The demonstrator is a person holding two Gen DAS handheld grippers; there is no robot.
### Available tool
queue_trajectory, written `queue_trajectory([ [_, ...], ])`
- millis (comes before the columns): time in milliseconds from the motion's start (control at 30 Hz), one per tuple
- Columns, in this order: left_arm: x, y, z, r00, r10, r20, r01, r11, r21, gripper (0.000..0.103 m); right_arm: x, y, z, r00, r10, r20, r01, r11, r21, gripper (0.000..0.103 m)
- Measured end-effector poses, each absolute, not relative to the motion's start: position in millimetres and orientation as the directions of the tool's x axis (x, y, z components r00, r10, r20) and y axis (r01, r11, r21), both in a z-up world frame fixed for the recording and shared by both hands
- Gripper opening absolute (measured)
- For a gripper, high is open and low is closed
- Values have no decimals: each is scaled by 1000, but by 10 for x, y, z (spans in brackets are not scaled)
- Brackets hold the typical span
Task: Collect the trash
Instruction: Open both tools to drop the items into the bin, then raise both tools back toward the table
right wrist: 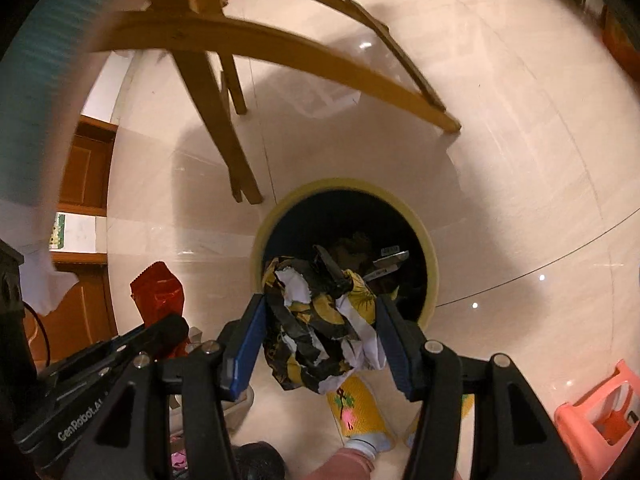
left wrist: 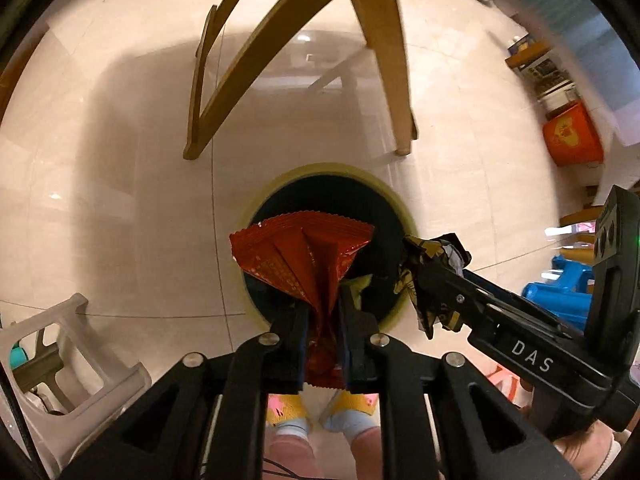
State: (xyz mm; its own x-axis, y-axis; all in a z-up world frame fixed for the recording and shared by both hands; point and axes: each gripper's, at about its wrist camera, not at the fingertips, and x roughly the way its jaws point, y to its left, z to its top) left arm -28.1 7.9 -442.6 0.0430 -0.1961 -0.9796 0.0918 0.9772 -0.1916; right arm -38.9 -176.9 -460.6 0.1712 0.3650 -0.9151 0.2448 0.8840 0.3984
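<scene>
Left wrist view: left tool point(left wrist: 324, 312) clamps a red wrapper point(left wrist: 304, 256) above the bin point(left wrist: 394, 200); at 3 o'clock, right tool point(right wrist: 320, 344) grips crumpled paper point(right wrist: 320, 320). Both await dropping; trash already lies inside.

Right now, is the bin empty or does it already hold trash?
Holds trash. The right wrist view shows dark scraps and a flat packet lying inside the bin, beyond the crumpled wrapper in the right gripper.
</scene>
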Motion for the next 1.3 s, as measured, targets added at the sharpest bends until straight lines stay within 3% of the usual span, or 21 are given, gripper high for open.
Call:
queue_trajectory([
  [33,-266,80,-4505,38,-192,-981,90,978,-188,16,-375,-1767,-4654,168,367,-915,246,883,399,57],
  [100,-232,88,-4606,38,-186,-982,82,980,-182,35,-340,-1782,-4791,161,374,-914,254,879,404,59],
  [133,-221,88,-4634,44,-178,-983,77,982,-174,39,-330,-1776,-4870,154,384,-910,262,872,413,60],
  [200,-194,116,-4669,57,-163,-985,61,985,-160,66,-313,-1755,-4930,150,386,-910,272,869,414,63],
  [267,-170,155,-4716,56,-152,-987,40,988,-150,77,-289,-1739,-4978,149,381,-913,274,871,408,65],
  [333,-155,182,-4742,47,-151,-987,35,988,-149,77,-280,-1720,-5002,146,363,-920,275,879,390,67],
  [400,-145,201,-4777,42,-117,-992,38,993,-116,89,-290,-1721,-5005,151,346,-926,276,885,376,70],
  [800,-164,273,-4614,99,-77,-992,36,997,-74,98,-316,-1757,-4943,189,335,-923,256,891,376,81],
  [1300,-325,259,-4002,78,-106,-991,57,993,-102,98,-481,-1783,-4430,196,293,-936,262,904,338,82],
])
